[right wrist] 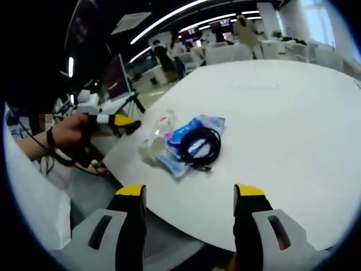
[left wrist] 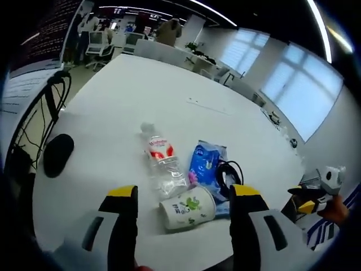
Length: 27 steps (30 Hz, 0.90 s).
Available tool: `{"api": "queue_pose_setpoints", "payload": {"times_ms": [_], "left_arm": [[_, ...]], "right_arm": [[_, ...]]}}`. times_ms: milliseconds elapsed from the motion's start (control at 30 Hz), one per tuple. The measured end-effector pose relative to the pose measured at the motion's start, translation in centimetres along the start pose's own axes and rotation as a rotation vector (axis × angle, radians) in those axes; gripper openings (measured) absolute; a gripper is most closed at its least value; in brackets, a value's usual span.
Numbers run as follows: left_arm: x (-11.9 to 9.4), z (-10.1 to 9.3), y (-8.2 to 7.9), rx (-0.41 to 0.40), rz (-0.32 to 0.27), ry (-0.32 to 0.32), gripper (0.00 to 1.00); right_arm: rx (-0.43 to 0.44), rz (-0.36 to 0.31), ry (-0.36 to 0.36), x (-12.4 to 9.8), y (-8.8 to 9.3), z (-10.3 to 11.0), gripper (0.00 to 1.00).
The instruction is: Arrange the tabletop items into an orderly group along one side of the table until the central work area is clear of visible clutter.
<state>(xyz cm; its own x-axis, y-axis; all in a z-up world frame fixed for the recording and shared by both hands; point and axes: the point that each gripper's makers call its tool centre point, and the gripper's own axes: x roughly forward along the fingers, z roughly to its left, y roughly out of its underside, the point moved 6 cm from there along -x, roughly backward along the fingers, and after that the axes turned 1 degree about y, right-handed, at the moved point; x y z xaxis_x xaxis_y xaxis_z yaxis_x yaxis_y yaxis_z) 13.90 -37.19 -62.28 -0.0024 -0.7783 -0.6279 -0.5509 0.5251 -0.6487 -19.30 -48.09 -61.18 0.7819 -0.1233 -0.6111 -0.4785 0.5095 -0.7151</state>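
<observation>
Left gripper (left wrist: 183, 197): jaws spread wide apart, nothing between them, yellow-tipped, hovering over the near table edge. Right gripper (right wrist: 190, 195): jaws likewise apart and empty, held off the table's edge.

Items sit clustered near the edge of the white table (left wrist: 130, 96). Clear plastic bottle (left wrist: 161, 158) lies on its side, red-and-white label, white cap pointing away. Paper cup (left wrist: 188, 207) tipped over, white with green print, its rim near the bottle's base (touching or not, cannot tell). Blue packet (left wrist: 206, 164) lies flat just beside the bottle, crinkly, white print. Black cable (right wrist: 202, 148) coiled on top of the packet.

Dark oval object (left wrist: 58, 153) sits well apart from the cluster, nearer a monitor stand.
</observation>
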Motion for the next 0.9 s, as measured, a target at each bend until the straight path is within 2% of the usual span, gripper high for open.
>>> {"api": "queue_pose_setpoints", "payload": {"times_ms": [133,433,567,900], "left_arm": [[0.5,0.3,-0.3,-0.052,-0.008,0.009,0.66],[1.8,2.0,-1.0,-0.107,0.023,-0.033,0.65],[2.4,2.7,-1.2,-0.156,0.031,-0.052,0.63],[4.6,3.0,-1.8,-0.227,0.046,-0.077,0.61]], "right_arm": [[0.001,0.005,0.001,0.0,0.1,0.0,0.61],[0.006,0.023,0.005,0.0,0.5,0.0,0.62],[0.001,0.038,0.001,0.0,0.8,0.2,0.62],[-0.002,0.053,-0.002,0.1,0.8,0.1,0.62]]}}
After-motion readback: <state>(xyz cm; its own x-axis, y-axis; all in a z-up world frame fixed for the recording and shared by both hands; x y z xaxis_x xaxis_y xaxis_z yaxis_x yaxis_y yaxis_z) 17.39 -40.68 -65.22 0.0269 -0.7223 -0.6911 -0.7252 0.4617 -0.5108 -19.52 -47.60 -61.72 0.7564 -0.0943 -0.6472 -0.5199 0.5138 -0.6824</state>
